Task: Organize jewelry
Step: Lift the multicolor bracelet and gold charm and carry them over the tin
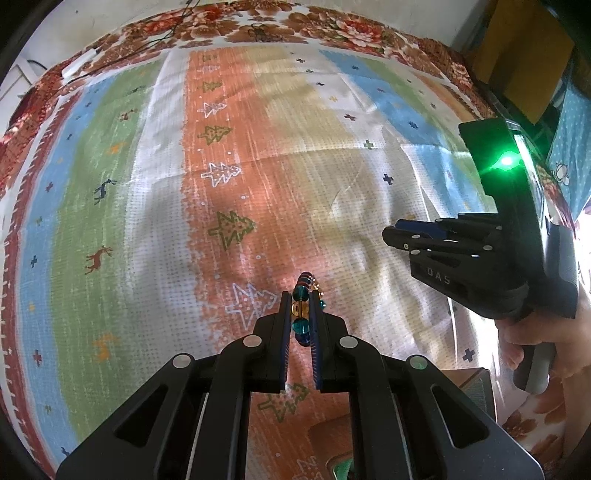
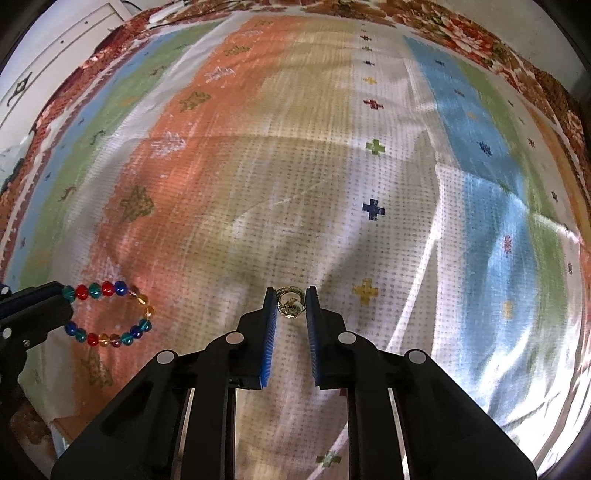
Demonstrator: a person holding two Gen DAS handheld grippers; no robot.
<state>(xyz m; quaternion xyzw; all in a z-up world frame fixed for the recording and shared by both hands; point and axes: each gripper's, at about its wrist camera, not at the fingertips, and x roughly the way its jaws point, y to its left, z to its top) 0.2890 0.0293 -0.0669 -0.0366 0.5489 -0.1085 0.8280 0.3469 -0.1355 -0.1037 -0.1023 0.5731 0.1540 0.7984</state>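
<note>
My left gripper (image 1: pixel 300 295) is shut on a bead bracelet (image 1: pixel 302 310) with teal, amber, red and blue beads, held above the striped cloth. In the right wrist view the bracelet (image 2: pixel 110 314) hangs as a loop from the left gripper's fingers (image 2: pixel 37 306) at the far left. My right gripper (image 2: pixel 291 291) is shut on a small gold ring (image 2: pixel 291 302) pinched between its blue pads. The right gripper (image 1: pixel 399 234) also shows from the side in the left wrist view, held in a hand at the right; the ring is hidden there.
A striped cloth (image 1: pixel 229 155) with tree, deer and cross motifs covers the surface, over a red floral cloth (image 1: pixel 332 26). Part of a brown box (image 1: pixel 332 443) with a green inside shows under the left gripper. White furniture (image 2: pixel 55 40) stands at the far left.
</note>
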